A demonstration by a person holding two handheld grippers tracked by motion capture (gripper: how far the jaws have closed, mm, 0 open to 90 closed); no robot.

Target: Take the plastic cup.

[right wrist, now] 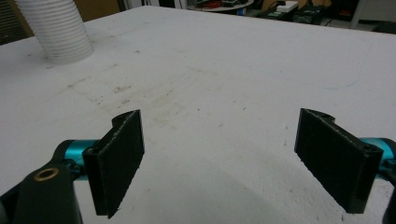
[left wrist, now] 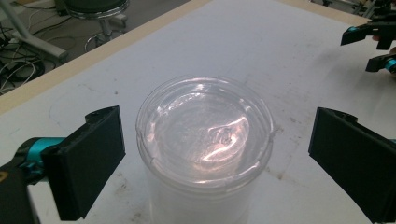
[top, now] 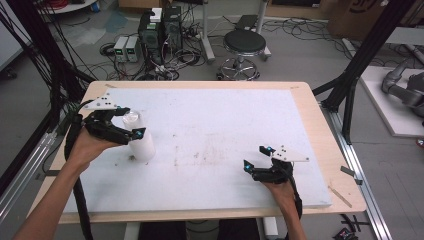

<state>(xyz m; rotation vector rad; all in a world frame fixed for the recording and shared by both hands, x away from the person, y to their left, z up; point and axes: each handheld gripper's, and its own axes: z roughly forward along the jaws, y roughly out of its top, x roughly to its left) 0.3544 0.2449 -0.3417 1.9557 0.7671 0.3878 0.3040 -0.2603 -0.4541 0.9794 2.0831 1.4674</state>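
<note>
Clear lid [left wrist: 204, 135], ribbed cup [right wrist: 60, 30]

Your left gripper [top: 127, 125] sits near the bench's left edge, about midway along it, carried by your left hand [top: 90, 145] with the forearm coming in from the near-left corner. Its jaws stand wide apart, the pads [left wrist: 93, 158] touching nothing. Your right gripper [top: 256, 157] rests low over the bench near its near edge, right of centre, pointing left and away from you. Its jaws gape wide with nothing between them, your right hand [top: 282, 192] gripping from behind.
</note>
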